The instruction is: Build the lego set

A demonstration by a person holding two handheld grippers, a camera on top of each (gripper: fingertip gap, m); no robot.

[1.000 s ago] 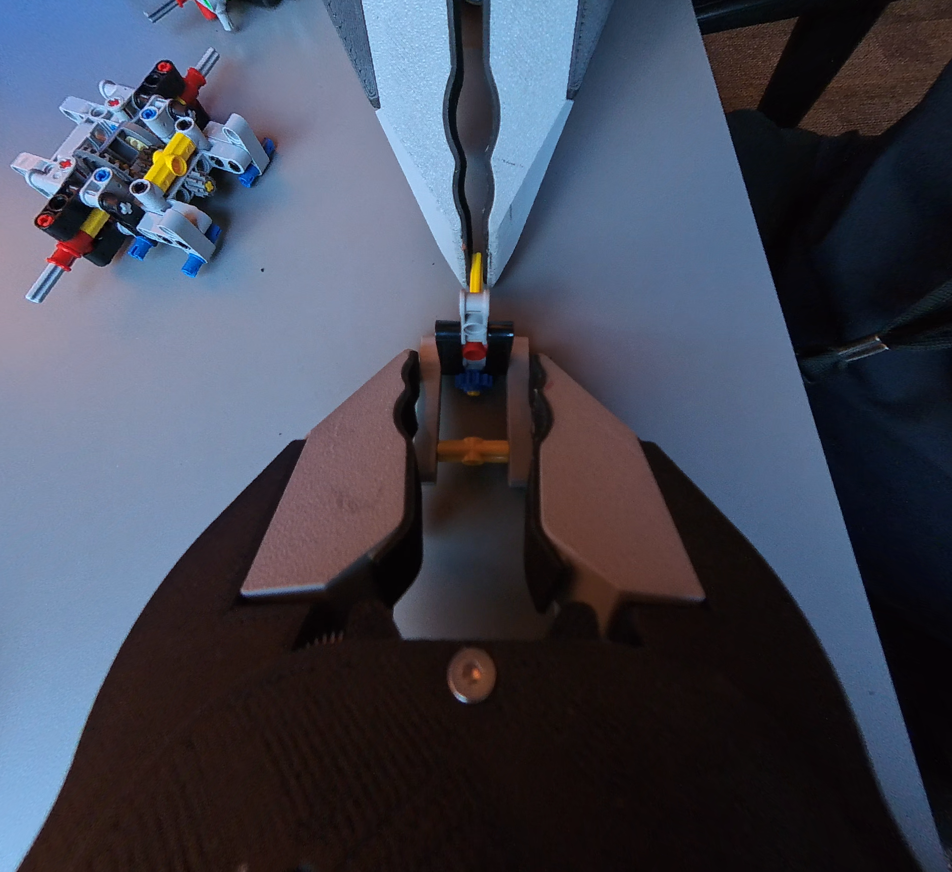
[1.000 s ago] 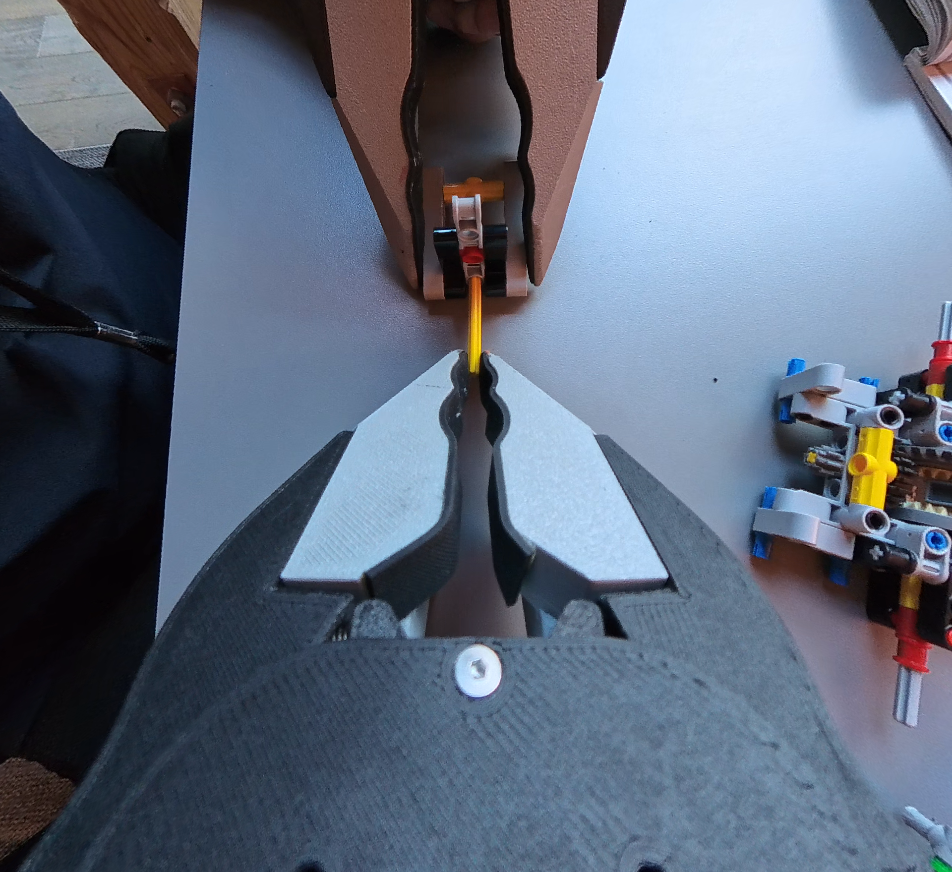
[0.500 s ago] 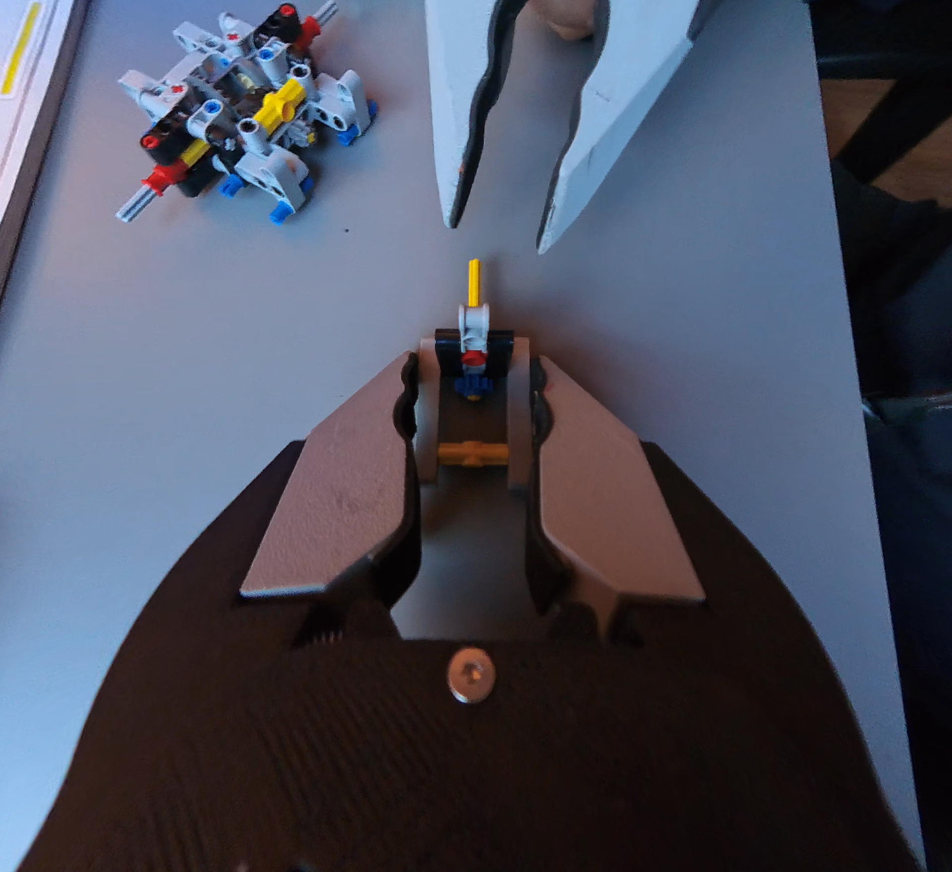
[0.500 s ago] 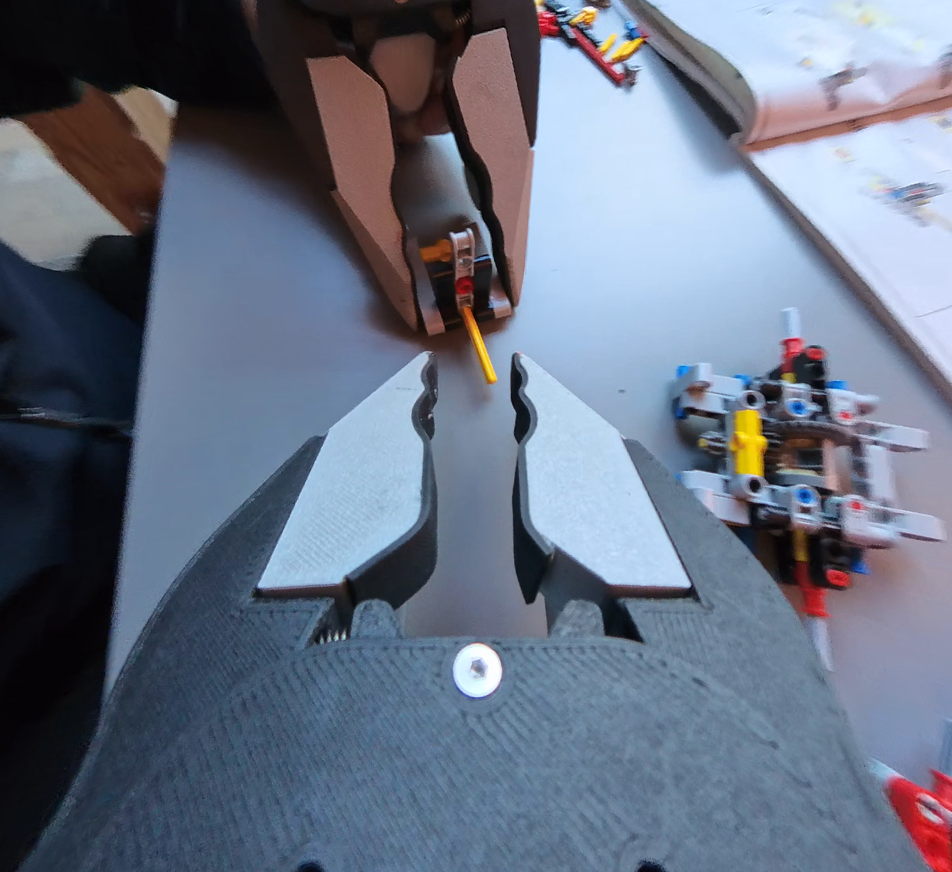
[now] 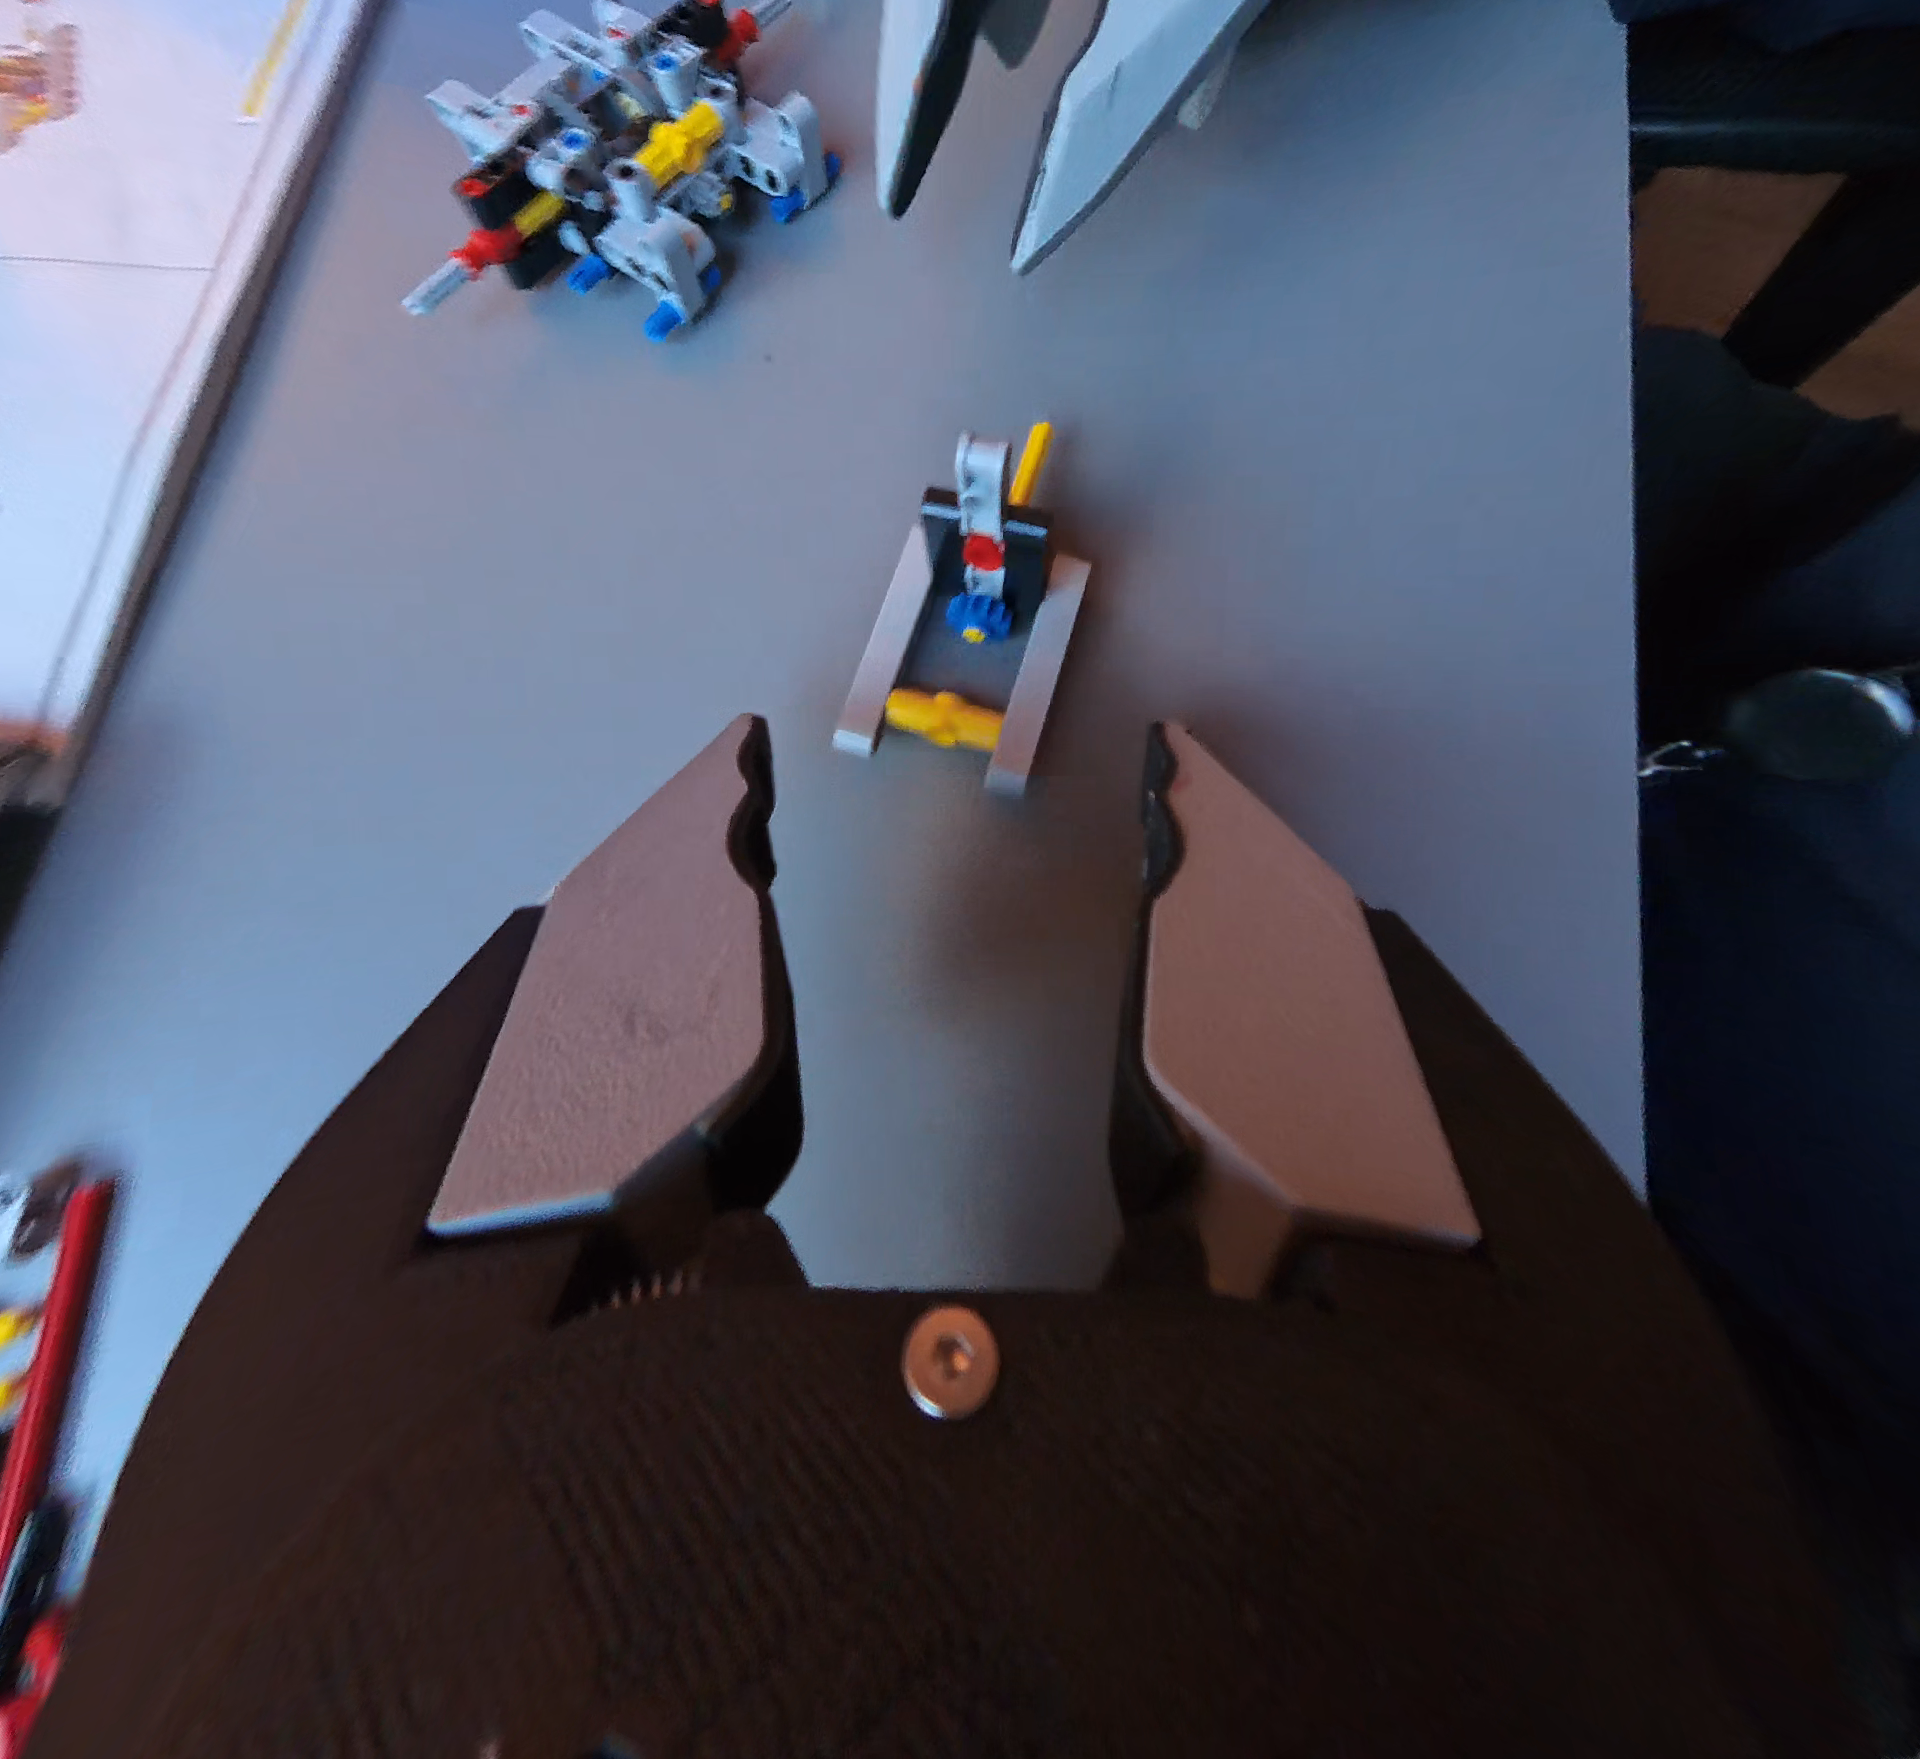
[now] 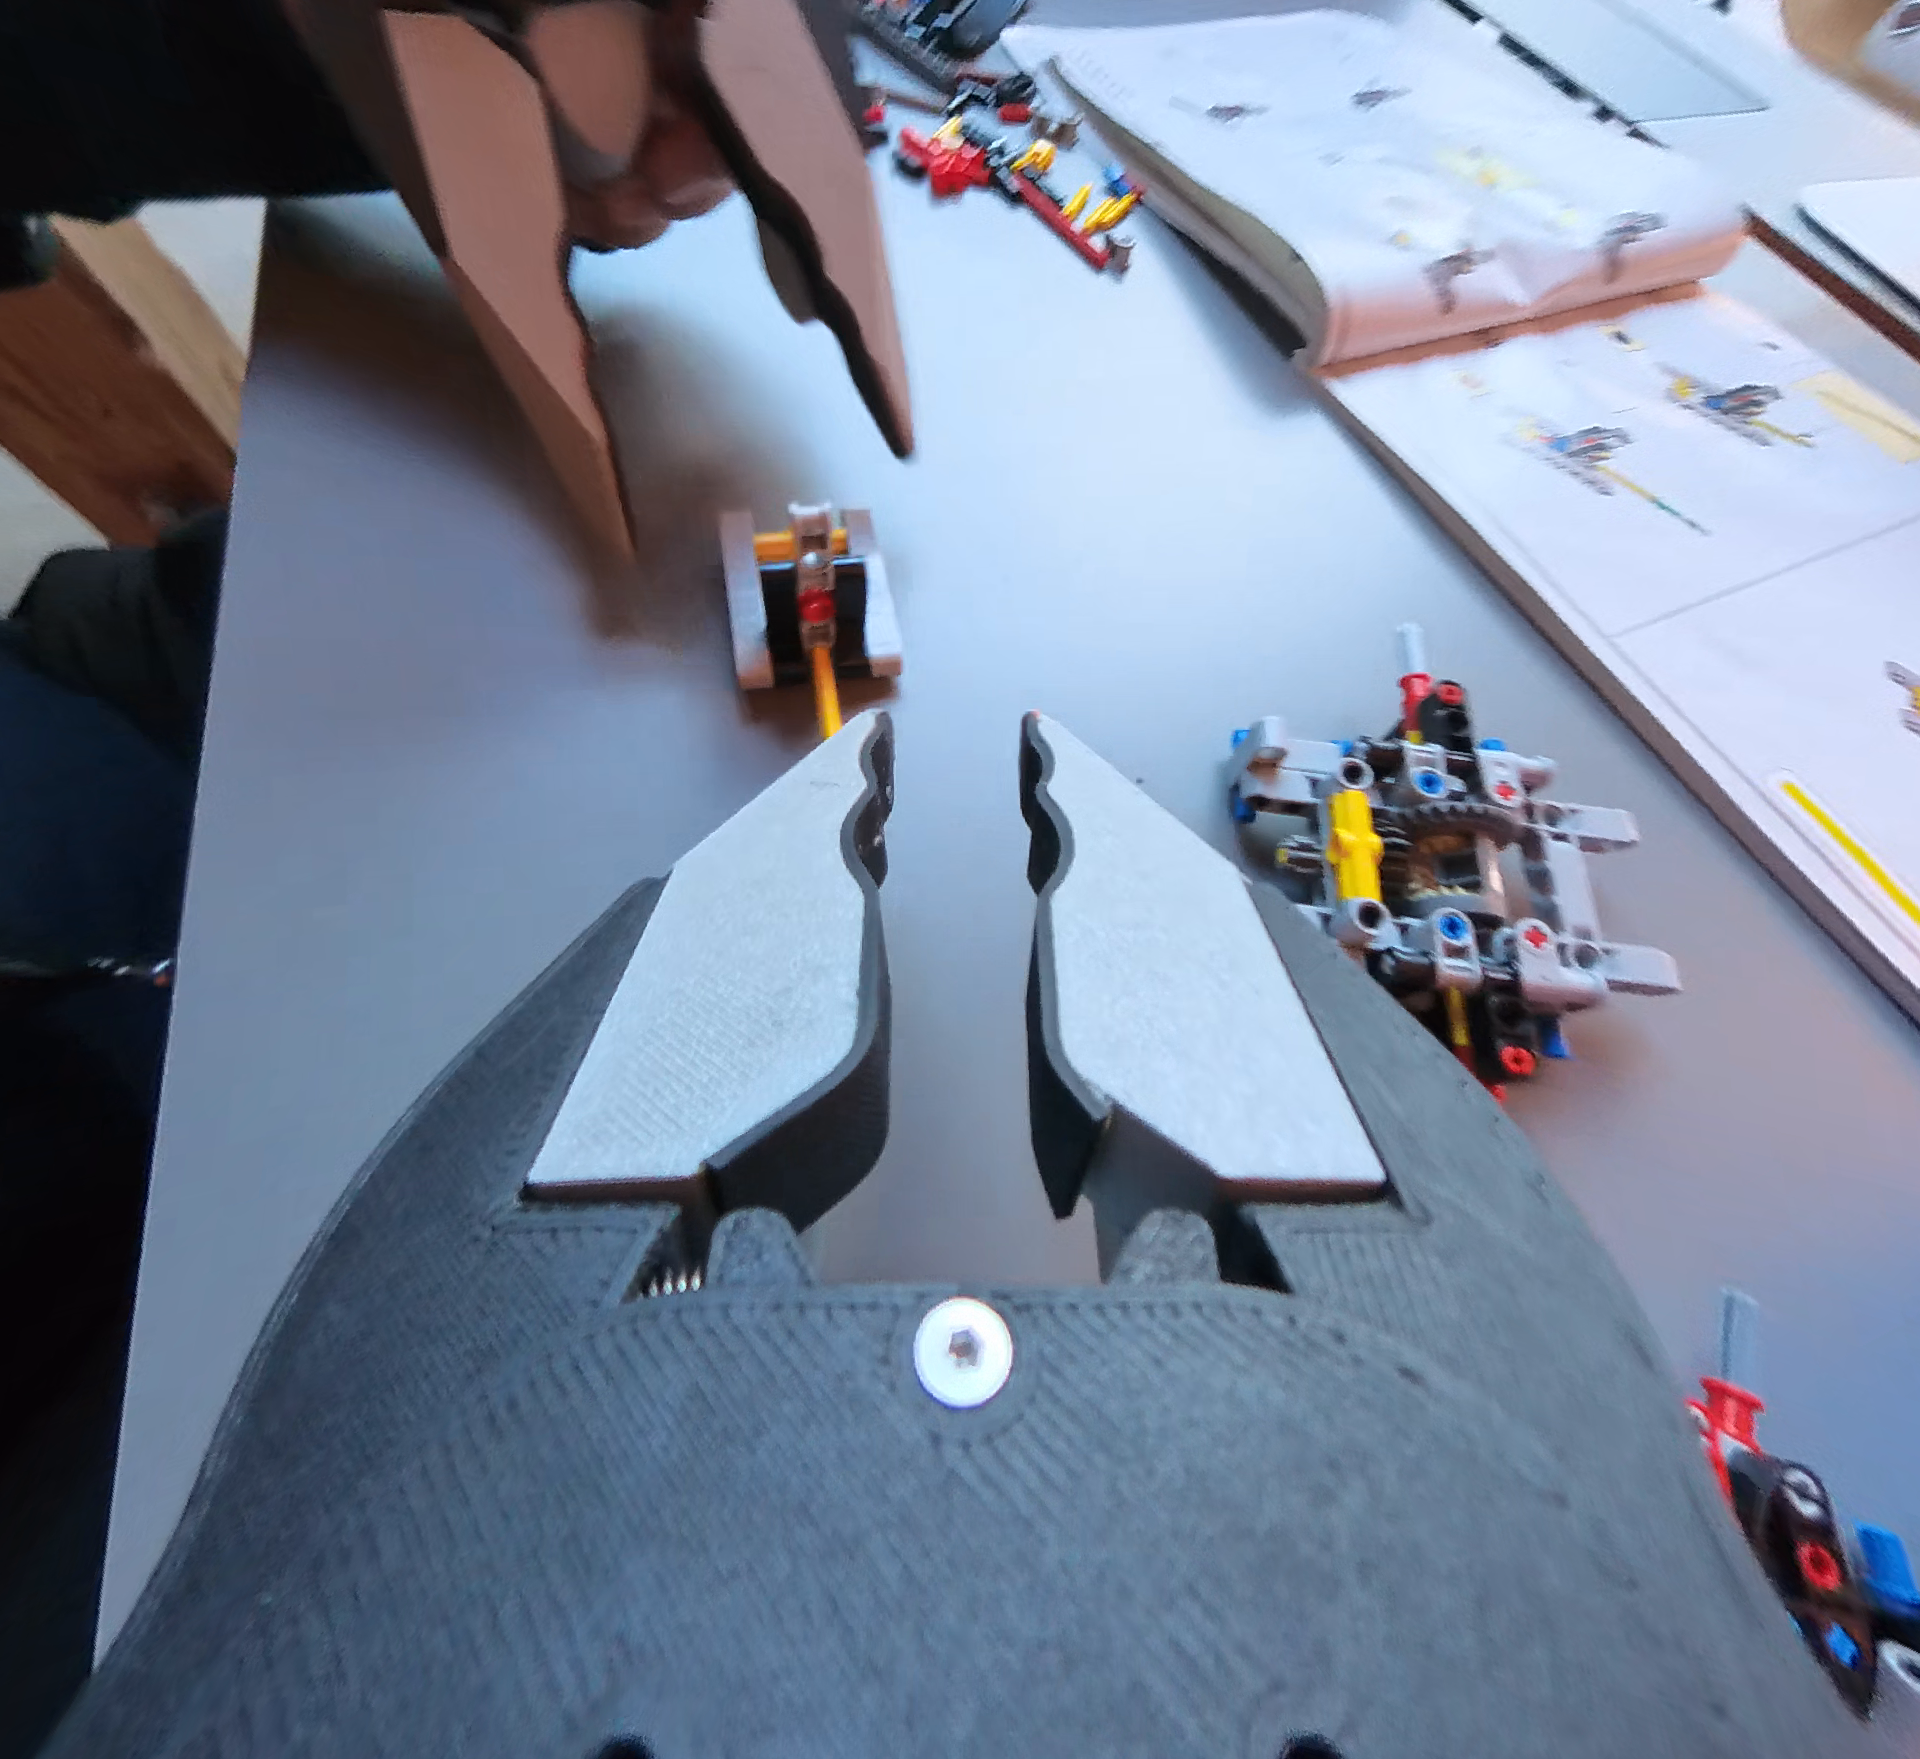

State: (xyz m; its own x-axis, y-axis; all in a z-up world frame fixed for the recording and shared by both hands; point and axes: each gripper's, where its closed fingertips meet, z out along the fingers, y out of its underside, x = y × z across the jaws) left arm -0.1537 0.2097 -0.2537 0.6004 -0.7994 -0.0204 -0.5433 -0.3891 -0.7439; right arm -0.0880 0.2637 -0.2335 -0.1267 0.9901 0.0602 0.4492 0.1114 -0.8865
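Observation:
A small brick sub-assembly point(image 5: 971, 608) lies on the grey table point(image 5: 520, 566): two grey side beams, a black cross piece, a blue gear, a red bush, an orange connector and a yellow axle sticking out. It also shows in the right wrist view point(image 6: 810, 592). My left gripper point(image 5: 956, 753) is open and empty, its brown fingers just short of the assembly and apart from it. My right gripper point(image 6: 956, 743) is open and empty, its grey fingers a little right of the yellow axle point(image 6: 826, 691). Each gripper shows in the other's view, left point(image 6: 758, 494) and right point(image 5: 961, 239).
A larger grey, black and yellow brick assembly point(image 5: 623, 161) point(image 6: 1444, 888) lies beside the right gripper. Open instruction booklets point(image 6: 1455, 203) point(image 5: 135, 182) lie along the far side. Loose red, black and yellow parts point(image 6: 997, 151) lie behind. The table edge point(image 5: 1631, 566) runs by a person's dark clothing. The left gripper's tips are roughly 10 cm from the right gripper's.
My left gripper opened wide, let go of the small assembly and drew back from it. My right gripper released the yellow axle, opened, and backed away to the right.

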